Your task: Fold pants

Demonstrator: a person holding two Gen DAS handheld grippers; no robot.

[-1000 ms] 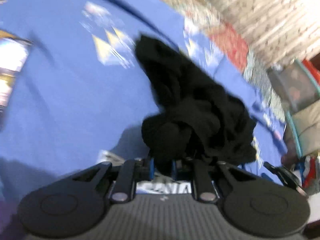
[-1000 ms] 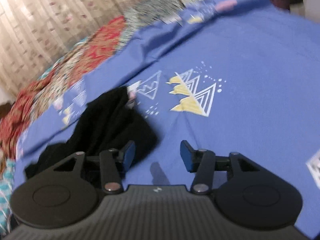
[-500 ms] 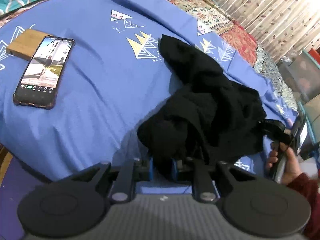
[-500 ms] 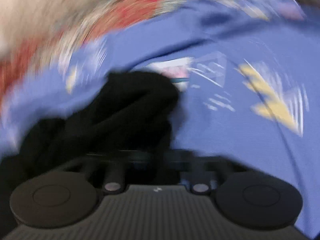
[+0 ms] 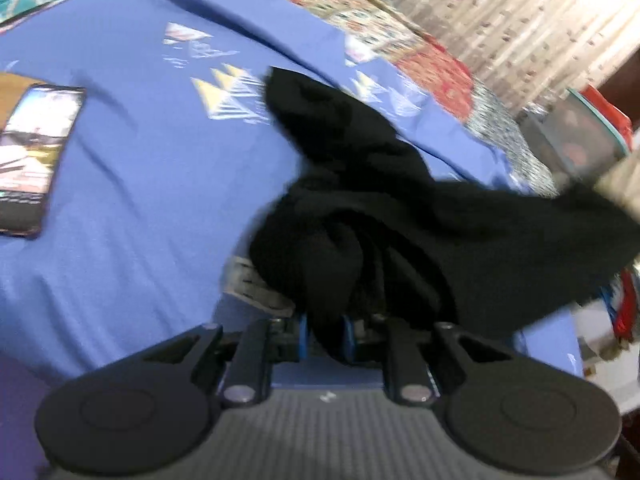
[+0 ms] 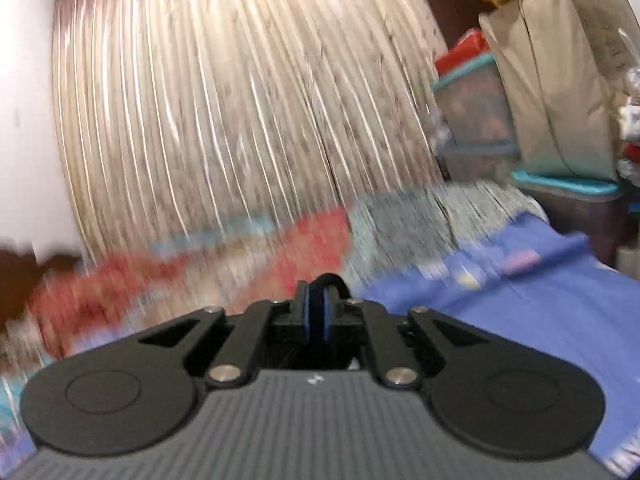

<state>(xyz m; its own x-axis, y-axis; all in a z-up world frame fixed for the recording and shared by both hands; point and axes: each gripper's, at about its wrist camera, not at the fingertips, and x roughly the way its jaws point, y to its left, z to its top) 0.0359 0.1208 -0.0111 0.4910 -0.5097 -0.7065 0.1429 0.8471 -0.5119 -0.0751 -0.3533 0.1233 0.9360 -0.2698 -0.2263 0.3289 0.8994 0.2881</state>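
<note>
When locating the pants (image 5: 360, 208), look to the middle of the bed (image 5: 140, 200): black, crumpled, one part trailing toward the far side, another stretched out and up to the right. Blurred at that right end.

Left claw (image 5: 324, 332): closed on a thick bunch of the pants at the near edge, with cloth pinched between the blue pads.

Right claw (image 6: 318, 312): closed on a thin loop of the same black cloth (image 6: 328, 280), which pokes up past the pads. Jaws just eased open a little, with cloth between them. Aimed nearly level, toward the curtain (image 6: 220, 120).

Left of the pants, on the blue sheet: phone (image 5: 32, 160), screen lit, well apart from the cloth. Beyond the sheet: patterned quilt (image 5: 436, 76). Right of the curtain: stacked bins (image 6: 476, 112).
</note>
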